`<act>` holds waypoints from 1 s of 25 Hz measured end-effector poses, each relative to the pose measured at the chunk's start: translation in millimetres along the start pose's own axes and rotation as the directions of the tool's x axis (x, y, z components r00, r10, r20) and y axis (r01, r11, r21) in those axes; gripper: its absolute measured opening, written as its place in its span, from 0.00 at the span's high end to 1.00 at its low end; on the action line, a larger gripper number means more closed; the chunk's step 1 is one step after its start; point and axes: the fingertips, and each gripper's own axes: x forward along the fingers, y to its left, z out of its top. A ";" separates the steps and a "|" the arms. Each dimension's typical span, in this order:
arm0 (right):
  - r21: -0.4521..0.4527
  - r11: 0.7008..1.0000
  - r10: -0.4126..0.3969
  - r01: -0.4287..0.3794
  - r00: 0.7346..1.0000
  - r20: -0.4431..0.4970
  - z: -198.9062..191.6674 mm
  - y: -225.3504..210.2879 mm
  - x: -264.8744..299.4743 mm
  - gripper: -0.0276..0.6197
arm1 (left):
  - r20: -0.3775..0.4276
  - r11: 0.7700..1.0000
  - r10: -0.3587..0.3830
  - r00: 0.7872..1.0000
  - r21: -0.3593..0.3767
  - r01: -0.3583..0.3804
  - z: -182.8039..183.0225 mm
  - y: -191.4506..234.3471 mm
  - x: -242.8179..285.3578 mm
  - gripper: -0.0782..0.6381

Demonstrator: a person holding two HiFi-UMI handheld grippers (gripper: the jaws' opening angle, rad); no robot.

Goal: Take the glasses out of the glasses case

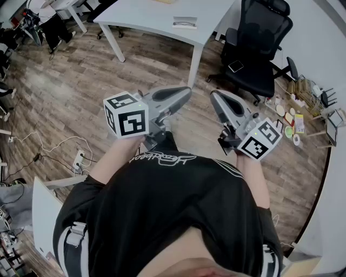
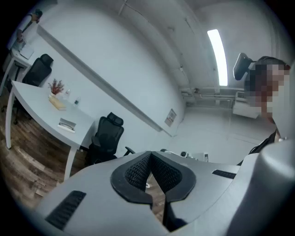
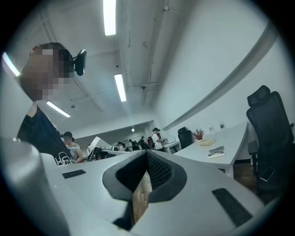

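Observation:
The glasses case (image 1: 185, 22), a small light oblong box, lies on the white table (image 1: 151, 16) well ahead of me; whether it holds glasses I cannot tell. It also shows in the left gripper view as the case (image 2: 67, 124) and in the right gripper view as the case (image 3: 216, 151). I hold both grippers close to my chest over the wooden floor, far from the table. My left gripper (image 1: 186, 93) is shut with nothing in it, its tip (image 2: 150, 155) pointing upward. My right gripper (image 1: 214, 97) is also shut and empty, its tip (image 3: 147, 154) likewise tilted up.
A black office chair (image 1: 254, 48) with a phone (image 1: 235, 66) on its seat stands right of the table. Small clutter (image 1: 294, 119) lies along the right wall. A power strip with a cable (image 1: 78, 159) lies on the floor at left. People (image 3: 156, 138) sit at distant desks.

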 end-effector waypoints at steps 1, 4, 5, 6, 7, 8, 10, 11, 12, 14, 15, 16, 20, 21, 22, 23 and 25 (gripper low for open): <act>-0.002 1.000 -0.001 0.001 1.000 -0.002 -0.4 -1.1 0.5 0.95 | -0.001 1.000 0.001 1.000 0.000 -0.001 0.0 1.3 0.6 0.88; -0.006 1.000 -0.004 0.004 1.000 -0.006 -2.4 -2.9 1.6 0.95 | -0.001 1.000 0.004 1.000 -0.002 -0.004 -1.2 4.4 1.0 0.88; -0.006 1.000 -0.004 0.004 1.000 -0.006 -3.2 -3.1 1.9 0.95 | 0.000 1.000 0.005 1.000 -0.004 -0.005 -1.8 5.1 0.7 0.88; -0.002 1.000 -0.004 0.004 1.000 -0.006 -3.9 -3.5 2.2 0.95 | 0.001 1.000 0.005 1.000 -0.007 -0.005 -2.4 5.8 0.6 0.88; 0.007 1.000 -0.002 0.002 1.000 -0.006 -4.3 -4.4 2.7 0.95 | 0.002 1.000 0.005 1.000 -0.008 -0.005 -2.6 6.8 0.9 0.88; 0.022 1.000 0.002 -0.002 1.000 -0.005 -4.6 -5.9 3.8 0.95 | 0.002 1.000 0.005 1.000 -0.010 -0.005 -2.2 8.1 1.7 0.88; 0.058 0.998 0.012 -0.012 1.000 -0.006 -5.3 -10.6 7.9 0.95 | 0.001 1.000 0.005 1.000 -0.012 -0.005 -0.1 12.8 3.8 0.88; 0.071 0.997 0.015 -0.015 1.000 -0.007 -5.6 -13.5 10.7 0.95 | 0.000 1.000 0.005 1.000 -0.013 -0.005 1.3 16.0 4.8 0.88; 0.075 0.997 0.017 -0.016 1.000 -0.008 -5.9 -16.6 13.9 0.95 | -0.001 1.000 0.006 1.000 -0.015 -0.006 2.8 19.9 5.5 0.88; 0.073 0.997 0.016 -0.016 1.000 -0.008 -6.1 -23.2 20.5 0.95 | -0.001 1.000 0.010 1.000 -0.017 -0.010 6.0 28.7 6.8 0.88; 0.072 0.997 0.016 -0.015 1.000 -0.008 -6.3 -27.2 24.0 0.95 | -0.001 1.000 0.012 1.000 -0.017 -0.012 7.7 33.4 7.7 0.88; 0.071 0.997 0.015 -0.014 1.000 -0.010 -6.6 -31.9 27.9 0.95 | 0.000 1.000 0.013 1.000 -0.017 -0.013 9.4 38.3 9.1 0.88; 0.064 0.998 0.008 -0.007 1.000 -0.025 -7.6 -55.7 47.7 0.95 | -0.010 1.000 0.020 1.000 -0.007 -0.020 17.7 62.2 18.0 0.88; 0.061 0.998 0.008 -0.006 1.000 -0.028 -6.9 -61.9 54.2 0.95 | -0.011 1.000 0.022 1.000 -0.008 -0.022 21.2 69.8 20.3 0.88; 0.060 0.998 0.009 -0.007 0.999 -0.030 -5.7 -68.6 61.3 0.95 | -0.011 1.000 0.023 1.000 -0.011 -0.023 25.5 78.2 22.7 0.88; 0.060 0.998 0.010 -0.008 0.999 -0.032 -4.4 -76.0 68.9 0.94 | -0.009 1.000 0.024 1.000 -0.014 -0.025 30.7 87.2 25.2 0.88; 0.064 0.998 0.010 -0.007 0.999 -0.039 -2.1 -93.3 84.9 0.95 | -0.006 0.999 0.027 1.000 -0.020 -0.027 42.7 106.8 31.6 0.88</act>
